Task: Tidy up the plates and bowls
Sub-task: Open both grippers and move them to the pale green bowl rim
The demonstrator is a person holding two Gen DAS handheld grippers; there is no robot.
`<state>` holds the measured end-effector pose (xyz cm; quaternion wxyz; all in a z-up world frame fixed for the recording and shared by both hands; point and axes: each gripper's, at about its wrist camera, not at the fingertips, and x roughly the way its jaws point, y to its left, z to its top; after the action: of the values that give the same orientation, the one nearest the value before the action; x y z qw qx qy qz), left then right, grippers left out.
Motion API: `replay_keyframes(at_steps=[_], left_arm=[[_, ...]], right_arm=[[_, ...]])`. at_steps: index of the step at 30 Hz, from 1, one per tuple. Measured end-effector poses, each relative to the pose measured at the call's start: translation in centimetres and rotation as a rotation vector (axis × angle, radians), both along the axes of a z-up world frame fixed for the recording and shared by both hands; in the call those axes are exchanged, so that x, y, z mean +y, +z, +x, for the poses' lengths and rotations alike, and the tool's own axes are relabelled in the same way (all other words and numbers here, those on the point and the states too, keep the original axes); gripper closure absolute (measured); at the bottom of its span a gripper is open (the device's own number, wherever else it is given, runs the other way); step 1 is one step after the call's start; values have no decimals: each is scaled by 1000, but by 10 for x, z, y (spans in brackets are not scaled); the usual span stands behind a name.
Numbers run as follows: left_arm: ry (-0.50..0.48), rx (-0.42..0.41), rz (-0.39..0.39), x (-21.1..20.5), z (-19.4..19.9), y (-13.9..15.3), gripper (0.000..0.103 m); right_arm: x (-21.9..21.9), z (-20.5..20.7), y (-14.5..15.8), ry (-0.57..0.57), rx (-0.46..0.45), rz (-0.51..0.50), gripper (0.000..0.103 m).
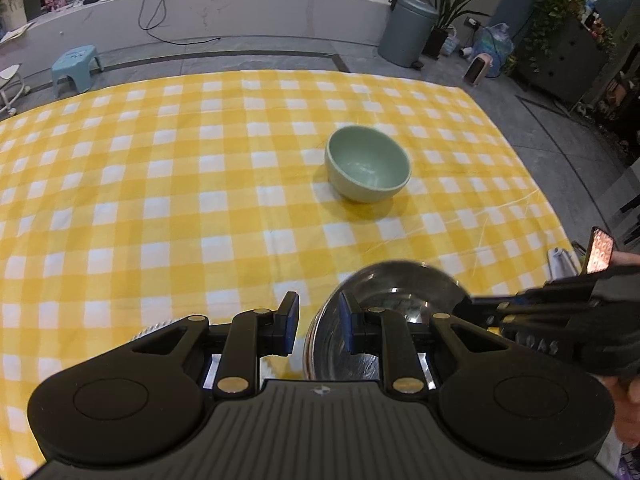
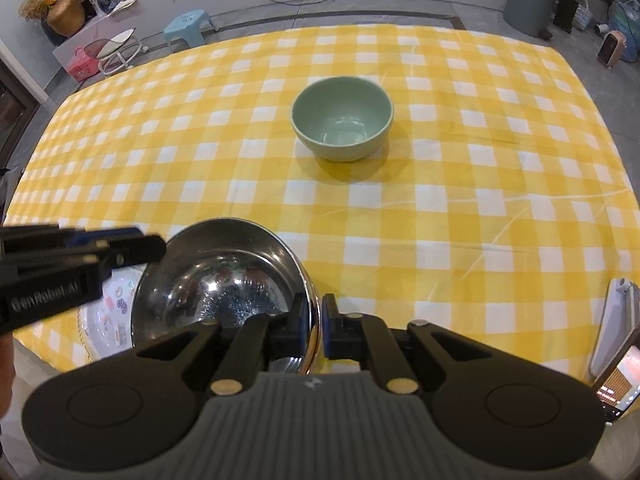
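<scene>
Nearest in the right wrist view: right gripper (image 2: 311, 320), clamped on the near right rim of the steel bowl (image 2: 224, 276), one finger inside the rim and one outside, pads pressing the thin metal edge. Steel bowl at the near edge of the table, shiny and with nothing inside, partly over a white plate (image 2: 108, 312) with small colourful pictures; touching the plate or held just above it, cannot tell. At the left of the same view, left gripper (image 2: 132, 248), dark and blurred, reaching over the left rim of the steel bowl.

In the left wrist view: left gripper (image 1: 318, 316) with its fingers apart, the left finger outside the steel bowl (image 1: 400, 292), the right finger just inside the rim, a clear gap between the pads, nothing squeezed. From the right side, right gripper (image 1: 476, 306) coming in at the far right rim of the bowl.

Further away, near the middle of the yellow checked tablecloth (image 2: 480, 184): a green bowl (image 2: 342, 118), upright, with nothing in it, well apart from both grippers and from the steel bowl.

Beyond the table edge: a light blue stool (image 2: 188, 26) and a grey bin (image 1: 408, 32) on the floor.
</scene>
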<state>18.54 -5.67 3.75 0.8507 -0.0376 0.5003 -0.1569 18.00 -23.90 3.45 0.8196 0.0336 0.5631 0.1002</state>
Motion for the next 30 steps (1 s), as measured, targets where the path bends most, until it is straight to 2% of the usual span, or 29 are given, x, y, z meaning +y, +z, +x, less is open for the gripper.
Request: replay_keyframes(at_steps=[6,11,13,19,21,24,27,30], left_arm=[[-11,2,-14,5,22,1,78],[21,4,-24,9,45,4,78],[22,0,-32,8,53,5,78],[-4,0,-35,-3,78,4,74],[-15,-5,-55,-7,86,3,69],[-24,-21,-80,-13,99,0,60],[-13,-34,-105,-17,113,-5,53],[2,-13,-130,-19,127,-13,51]], right_arm=[[-12,9,12,-8,-4,63,90],[-30,27,34,-80,-81,118,76],[-36,37,35,-110,-101,117,75],[-48,70,13,-181,-88,69,74],[-52,79,5,-193,-85,68,72],[-62,92,-2,-225,-92,62,61],[-71,103,-9,-255,-102,70,57],[-78,115,-18,-277,-98,83,57]])
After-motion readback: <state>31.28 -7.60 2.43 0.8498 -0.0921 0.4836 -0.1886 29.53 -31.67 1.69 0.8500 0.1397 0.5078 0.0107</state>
